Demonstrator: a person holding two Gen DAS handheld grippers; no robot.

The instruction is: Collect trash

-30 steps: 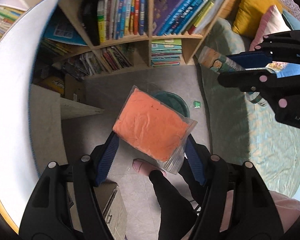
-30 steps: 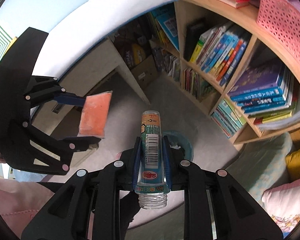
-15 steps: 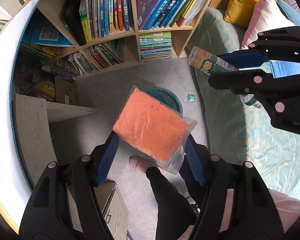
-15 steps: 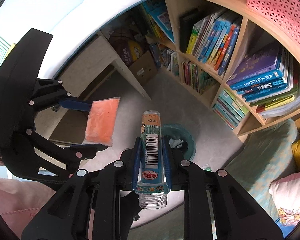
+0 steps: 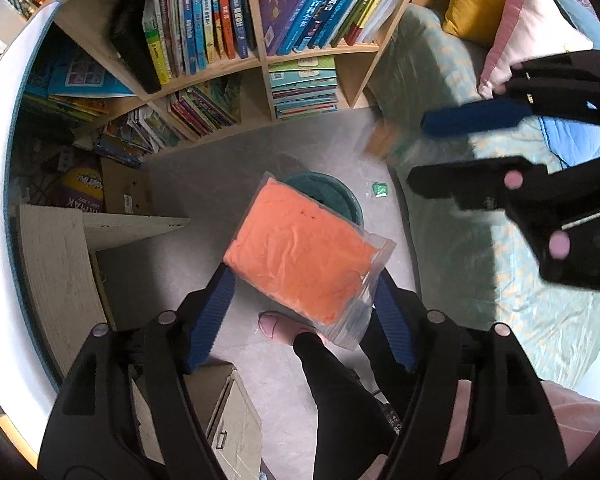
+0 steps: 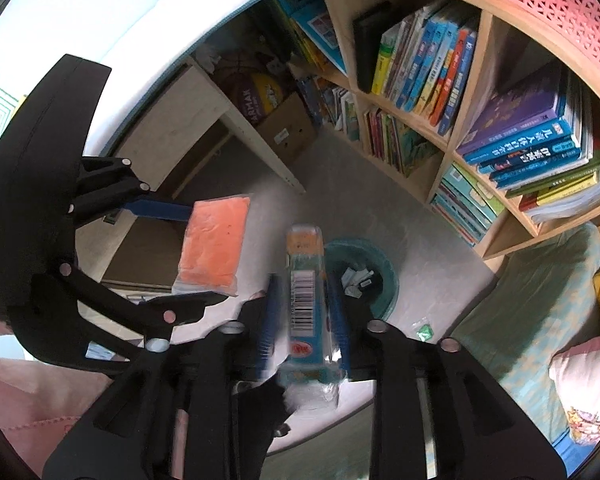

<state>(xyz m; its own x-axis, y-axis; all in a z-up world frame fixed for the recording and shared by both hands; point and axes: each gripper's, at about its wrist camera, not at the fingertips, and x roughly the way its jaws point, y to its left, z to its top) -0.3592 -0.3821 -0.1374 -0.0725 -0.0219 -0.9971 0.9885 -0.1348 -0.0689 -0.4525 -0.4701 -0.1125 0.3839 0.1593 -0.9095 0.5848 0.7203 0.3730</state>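
Note:
My left gripper is shut on a clear plastic bag of orange stuff, held high above the floor over a teal trash bin. The bag also shows in the right wrist view. My right gripper has its jaws spread; the plastic bottle between them is motion-blurred and looks loose, above and left of the bin, which holds white scraps. In the left wrist view the right gripper is at the right, the bottle a blur by it.
A small green wrapper lies on the grey floor right of the bin. A bookshelf stands behind, a bed with pillows to the right, a desk and cardboard box to the left. The person's leg and slipper are below.
The right gripper's jaws have spread apart and the bottle, held firmly before, is now blurred and slipping. Both grippers have come closer over the bin. The left still holds the orange bag.

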